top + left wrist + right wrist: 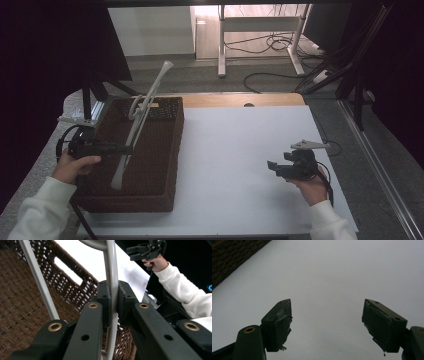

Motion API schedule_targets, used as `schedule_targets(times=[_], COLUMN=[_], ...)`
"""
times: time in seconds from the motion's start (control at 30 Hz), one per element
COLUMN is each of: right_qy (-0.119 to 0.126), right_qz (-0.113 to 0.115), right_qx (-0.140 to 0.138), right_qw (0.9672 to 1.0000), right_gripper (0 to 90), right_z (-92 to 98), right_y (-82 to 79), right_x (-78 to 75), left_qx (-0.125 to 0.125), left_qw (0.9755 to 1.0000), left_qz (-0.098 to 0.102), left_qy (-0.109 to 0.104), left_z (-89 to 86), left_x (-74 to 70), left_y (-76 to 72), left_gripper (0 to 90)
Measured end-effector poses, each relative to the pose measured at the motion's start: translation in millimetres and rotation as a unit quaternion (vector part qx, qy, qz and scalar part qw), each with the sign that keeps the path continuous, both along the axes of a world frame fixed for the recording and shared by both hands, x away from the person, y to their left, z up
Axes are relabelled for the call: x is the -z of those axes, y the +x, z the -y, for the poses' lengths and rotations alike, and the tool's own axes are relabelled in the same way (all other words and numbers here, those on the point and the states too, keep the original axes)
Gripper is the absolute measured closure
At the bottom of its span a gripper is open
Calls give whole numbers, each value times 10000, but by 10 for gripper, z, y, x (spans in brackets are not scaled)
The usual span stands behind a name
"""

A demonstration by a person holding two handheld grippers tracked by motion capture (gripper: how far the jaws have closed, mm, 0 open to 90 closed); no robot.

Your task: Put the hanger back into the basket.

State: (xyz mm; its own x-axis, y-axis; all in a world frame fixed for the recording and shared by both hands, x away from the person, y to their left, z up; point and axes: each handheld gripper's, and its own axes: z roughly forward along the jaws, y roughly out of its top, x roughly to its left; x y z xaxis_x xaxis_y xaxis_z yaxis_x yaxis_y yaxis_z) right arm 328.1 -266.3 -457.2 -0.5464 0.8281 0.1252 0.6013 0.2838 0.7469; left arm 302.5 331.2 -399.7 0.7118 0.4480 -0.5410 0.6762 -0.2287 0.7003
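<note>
A light grey plastic hanger [138, 122] hangs tilted above a brown woven basket [176, 150] at the table's left. One end points up and away, the other down into the basket. My left gripper [127, 148] is shut on a thin bar of the hanger [113, 277]; in the left gripper view the jaws pinch it from both sides at the gripper's tip [114, 293]. My right gripper [272, 166] hovers low over the white table [235, 150] at the right. It is open, and nothing lies between the jaws [327, 315].
The basket's woven floor [20, 297] lies under the hanger. A corner of the basket [227, 257] shows up left in the right gripper view. The white tabletop [332, 270] lies between basket and right hand. Table legs and cables [270, 45] stand on the floor beyond.
</note>
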Motion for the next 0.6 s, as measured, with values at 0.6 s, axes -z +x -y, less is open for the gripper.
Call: schedule_targets(times=[0.6], right_qy=[3], right_qz=[-15], right_qx=[13], right_qw=[10000], right_gripper=[242], right_z=[11], right_y=[1], right_x=[4], left_qx=[-100], left_qw=[9996], left_qz=[-198], left_qy=[185], left_z=[-143], left_x=[121], left_y=[-59], left_gripper=[822])
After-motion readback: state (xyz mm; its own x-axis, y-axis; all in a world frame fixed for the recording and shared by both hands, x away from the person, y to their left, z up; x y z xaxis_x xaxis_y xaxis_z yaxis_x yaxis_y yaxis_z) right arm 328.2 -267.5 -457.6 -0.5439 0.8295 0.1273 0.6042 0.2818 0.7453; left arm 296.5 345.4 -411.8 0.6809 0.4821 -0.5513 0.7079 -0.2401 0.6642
